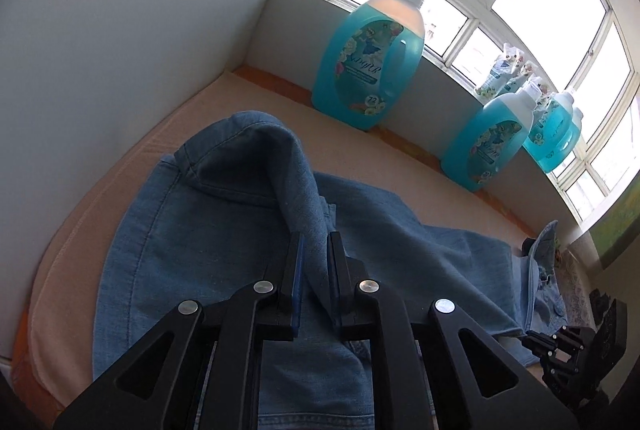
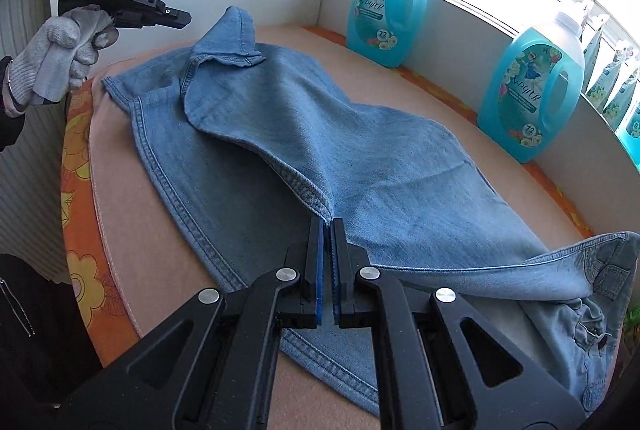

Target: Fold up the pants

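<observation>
Denim pants lie half-folded on the peach-covered table, soft, floppy, weighty w/ thick seams, so best gripped at hem/seam edges; left gripper is slightly parted, fabric loose btwn pads, while right gripper is clamped on the folded edge.

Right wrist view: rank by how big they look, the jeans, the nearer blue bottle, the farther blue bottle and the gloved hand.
1. Jeans, by far the largest.
2. Nearer bottle.
3. Farther bottle; it looks slightly smaller, though distance may explain that, so treat the two as alike.
4. Gloved hand, the smallest.
</observation>
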The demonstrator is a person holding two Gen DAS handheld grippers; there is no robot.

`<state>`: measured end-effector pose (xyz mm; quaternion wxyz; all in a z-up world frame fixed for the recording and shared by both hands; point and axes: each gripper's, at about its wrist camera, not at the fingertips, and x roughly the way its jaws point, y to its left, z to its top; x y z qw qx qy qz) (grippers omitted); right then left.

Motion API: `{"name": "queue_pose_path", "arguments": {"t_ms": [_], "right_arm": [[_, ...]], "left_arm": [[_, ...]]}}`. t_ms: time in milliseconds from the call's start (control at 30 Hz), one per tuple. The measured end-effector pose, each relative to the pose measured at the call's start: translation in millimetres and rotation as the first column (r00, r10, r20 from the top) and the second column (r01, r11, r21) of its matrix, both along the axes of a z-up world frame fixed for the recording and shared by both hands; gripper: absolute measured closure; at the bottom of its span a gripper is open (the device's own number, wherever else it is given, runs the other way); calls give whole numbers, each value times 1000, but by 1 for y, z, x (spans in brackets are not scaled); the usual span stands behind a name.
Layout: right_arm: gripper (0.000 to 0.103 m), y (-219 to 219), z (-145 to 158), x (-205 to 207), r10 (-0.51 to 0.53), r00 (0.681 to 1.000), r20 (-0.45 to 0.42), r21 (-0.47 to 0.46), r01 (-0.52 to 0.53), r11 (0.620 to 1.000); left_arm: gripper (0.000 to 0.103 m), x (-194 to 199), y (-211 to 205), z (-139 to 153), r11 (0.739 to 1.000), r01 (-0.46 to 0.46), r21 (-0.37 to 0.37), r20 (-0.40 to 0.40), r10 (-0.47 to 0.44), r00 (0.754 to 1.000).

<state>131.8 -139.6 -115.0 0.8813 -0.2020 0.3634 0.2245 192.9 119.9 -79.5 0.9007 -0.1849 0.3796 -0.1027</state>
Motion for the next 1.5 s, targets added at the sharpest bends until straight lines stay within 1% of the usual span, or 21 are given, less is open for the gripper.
{"name": "queue_pose_path", "arguments": {"t_ms": [33,67,167,267,300,333,367,600,700,767,800,833,900,967,1067,1233,1300,1367,1400,1433,1500], "right_arm": [[99,-1,1,0,-1,1000,1,3,1,1000],[99,-1,1,-1,0,1000,4,3,0,1000],[99,-1,2,-2,1,1000,10,4,-2,1000],[99,-3,3,-2,0,1000,10,18,0,1000],[99,-4,3,-2,-2,1000,11,22,2,1000],[99,-4,3,-2,-4,1000,11,26,4,1000],[99,-5,3,-1,-6,1000,12,30,5,1000],[99,-12,12,-5,-20,999,26,62,19,998],[99,-13,14,-6,-25,999,33,63,23,998],[99,-11,12,-4,-29,999,28,57,27,998],[99,-10,11,-3,-32,999,25,58,30,998],[99,-10,11,-3,-34,999,22,60,32,998],[99,-10,10,-1,-38,999,15,66,37,997],[99,-12,10,-2,-39,999,8,75,39,996],[99,-15,9,-3,-40,999,-1,83,40,996],[99,-17,7,-4,-37,999,1,91,36,995],[99,-18,7,-5,-37,999,5,97,36,995],[99,-20,6,-5,-39,999,11,100,37,994],[99,-20,5,-5,-41,999,10,102,39,994],[99,-21,4,-4,-43,999,9,103,41,994],[99,-22,4,-3,-51,999,14,101,50,994]], "left_arm": [[62,6,-6,-1,1000,10,16,-13,-10,1000],[55,14,-12,-2,999,21,26,-32,-21,999],[53,30,-17,-13,998,-2,66,-82,7,997],[54,43,-9,-29,1000,-20,20,-119,22,993],[64,45,-5,-35,1000,-25,0,-130,25,991],[87,46,-4,-38,1000,-24,-6,-133,23,991],[95,46,-3,-39,1000,-18,-2,-130,18,991],[99,0,24,-15,995,-75,-68,-29,74,997],[99,-21,27,-3,993,-109,40,20,108,994],[95,-24,16,1,993,-64,99,15,63,998],[90,-22,8,3,993,-37,115,12,35,999],[76,-19,0,5,992,-13,129,7,13,1000],[59,-13,-21,8,987,46,154,-4,-45,999],[54,-3,-47,7,972,116,206,-35,-112,993],[51,12,-84,-6,926,203,318,-114,-176,978],[48,30,-116,-42,818,283,502,-239,-183,954],[48,32,-112,-52,794,277,541,-246,-165,955],[66,33,-96,-55,826,244,508,-236,-139,962],[81,33,-84,-54,852,220,474,-231,-121,965],[89,33,-73,-52,880,198,431,-221,-110,969],[95,29,-51,-45,919,140,370,-191,-72,979]]}}
